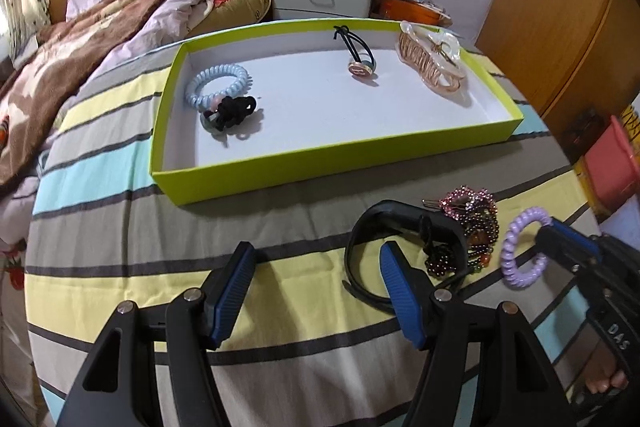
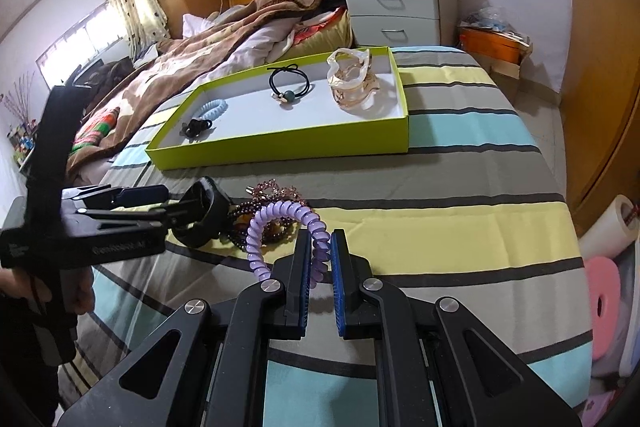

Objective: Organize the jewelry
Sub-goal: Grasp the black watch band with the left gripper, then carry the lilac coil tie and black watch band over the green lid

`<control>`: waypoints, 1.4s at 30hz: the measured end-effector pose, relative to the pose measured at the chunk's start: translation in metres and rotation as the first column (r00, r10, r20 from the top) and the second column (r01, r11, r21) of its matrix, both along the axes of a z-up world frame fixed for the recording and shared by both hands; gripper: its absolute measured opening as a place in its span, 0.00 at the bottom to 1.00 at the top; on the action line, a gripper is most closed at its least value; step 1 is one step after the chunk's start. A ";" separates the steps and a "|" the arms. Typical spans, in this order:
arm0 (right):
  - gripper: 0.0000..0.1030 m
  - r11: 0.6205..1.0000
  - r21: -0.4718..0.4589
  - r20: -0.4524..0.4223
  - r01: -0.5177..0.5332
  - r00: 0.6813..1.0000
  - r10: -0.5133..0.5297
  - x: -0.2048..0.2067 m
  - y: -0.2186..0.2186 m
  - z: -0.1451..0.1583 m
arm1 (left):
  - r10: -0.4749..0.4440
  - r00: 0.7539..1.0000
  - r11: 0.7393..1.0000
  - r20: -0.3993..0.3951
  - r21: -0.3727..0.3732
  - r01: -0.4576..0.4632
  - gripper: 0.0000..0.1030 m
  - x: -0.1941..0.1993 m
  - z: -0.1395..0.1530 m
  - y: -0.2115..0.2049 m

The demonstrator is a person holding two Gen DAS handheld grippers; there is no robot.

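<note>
currently listed: right gripper [image 2: 320,247], jaws clenched on the near arc of a purple coil hair tie [image 2: 280,227], the rest of the loop standing free above the striped bedcover [image 2: 460,227]. left gripper [image 1: 316,291], jaws released and wide, nothing between them, hovering just beside a black wristband [image 1: 400,227] and a heap of dark red bead bracelets [image 1: 476,227]. green tray [image 1: 320,163], shallow, white inside, lying further up the bed; contents: blue coil hair tie [image 1: 218,83], black scrunchie [image 1: 230,115], black elastic with a round charm [image 1: 360,61], pale hair claw [image 1: 434,61]. step in hand, by judgement: carry the purple tie to the tray. advice: lift until the hanging loop clears the bead heap, since a coil could catch a strand; cross the near wall of the tray well above its rim; let go low over the bare white middle, between the blue tie and the charm elastic, where room is widest. edges: bed drops off close on the right; the left gripper stands near the lifting path, so pass on its far side.
</note>
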State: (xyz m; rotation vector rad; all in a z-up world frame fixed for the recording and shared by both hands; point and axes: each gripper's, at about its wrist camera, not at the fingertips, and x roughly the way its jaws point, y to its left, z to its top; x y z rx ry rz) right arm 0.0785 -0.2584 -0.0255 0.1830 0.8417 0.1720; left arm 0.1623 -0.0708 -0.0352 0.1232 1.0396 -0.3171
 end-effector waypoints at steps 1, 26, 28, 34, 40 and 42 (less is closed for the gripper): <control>0.10 1.000 0.001 0.002 0.002 1.000 -0.002 -0.001 -0.001 0.000 | -0.002 1.000 1.000 0.006 0.020 0.002 0.65 0.000 -0.001 -0.002; 0.10 1.000 0.002 0.029 0.026 0.999 -0.027 -0.006 -0.002 0.010 | -0.020 0.999 0.996 0.027 -0.089 0.022 0.05 -0.012 0.015 0.002; 0.10 1.000 0.001 0.031 0.029 0.999 -0.029 -0.007 -0.002 0.011 | -0.021 0.999 0.994 0.030 -0.109 0.024 0.05 -0.014 0.019 0.004; 0.10 0.999 0.000 0.044 0.038 0.998 -0.038 -0.009 -0.003 0.016 | -0.016 0.999 0.990 0.043 -0.142 0.022 0.05 -0.018 0.028 0.007; 0.10 0.999 -0.003 0.064 0.045 0.997 -0.045 -0.009 -0.003 0.024 | -0.008 0.998 0.989 0.064 -0.144 0.018 0.05 -0.019 0.038 0.010; 0.10 0.999 -0.003 0.069 0.046 0.997 -0.045 -0.008 -0.003 0.027 | -0.004 0.997 0.989 0.071 -0.147 0.015 0.05 -0.018 0.041 0.012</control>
